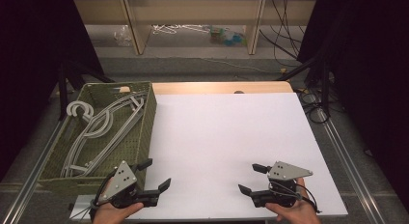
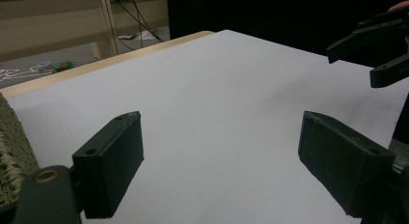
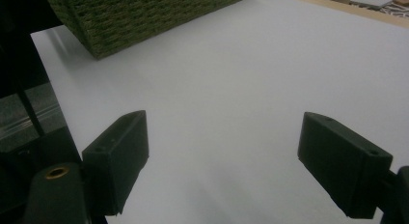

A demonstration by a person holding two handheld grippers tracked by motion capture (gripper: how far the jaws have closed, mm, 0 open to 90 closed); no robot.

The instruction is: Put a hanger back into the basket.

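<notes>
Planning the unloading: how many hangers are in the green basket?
About 4, though overlap may hide more. All lie piled lengthwise in the woven green basket at the table's left: the grey hangers, one hook curling over the far-left rim.

A white tabletop (image 1: 226,147) fills the middle of the high view, with a strip of bare wood (image 1: 222,87) along its far edge. Beyond it lies a grey floor (image 1: 193,64), and at the far side stands a pale wooden shelf unit (image 1: 193,16) with upright panels. Under the shelf lie loose white wire (image 1: 176,28), clear plastic (image 1: 123,36) and something teal (image 1: 231,38). Black cables (image 1: 284,35) trail down at far right. Dark curtains (image 1: 366,64) close both sides. Metal rails (image 1: 347,161) run along the left and right of the tabletop. The light is dim and even.
</notes>
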